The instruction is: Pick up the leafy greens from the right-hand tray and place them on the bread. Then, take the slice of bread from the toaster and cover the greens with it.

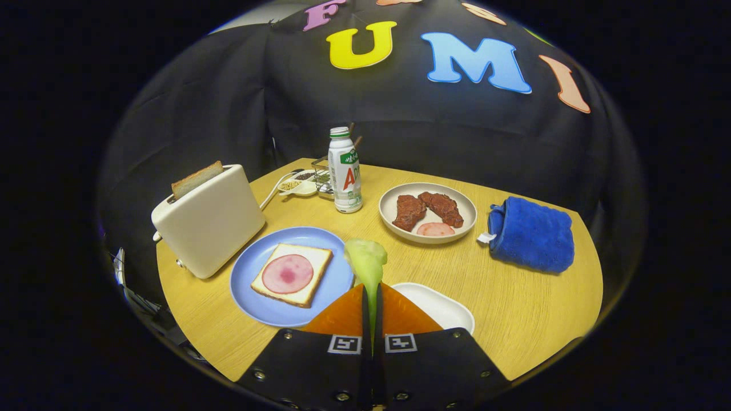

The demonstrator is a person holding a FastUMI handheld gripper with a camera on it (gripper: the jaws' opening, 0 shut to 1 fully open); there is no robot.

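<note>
My gripper is shut on a pale green leaf, which sticks out ahead of the fingertips and hangs above the table. Just left of the leaf lies a blue plate with a slice of bread topped by a round pink ham slice. Under the right finger lies a white tray, partly hidden. A cream toaster stands left of the plate with a bread slice sticking up from its slot.
A beige plate with dark meat pieces and a pink slice lies beyond the fingers. A white bottle stands behind, next to small dishes and a wire rack. A folded blue towel lies to the right on the wooden table.
</note>
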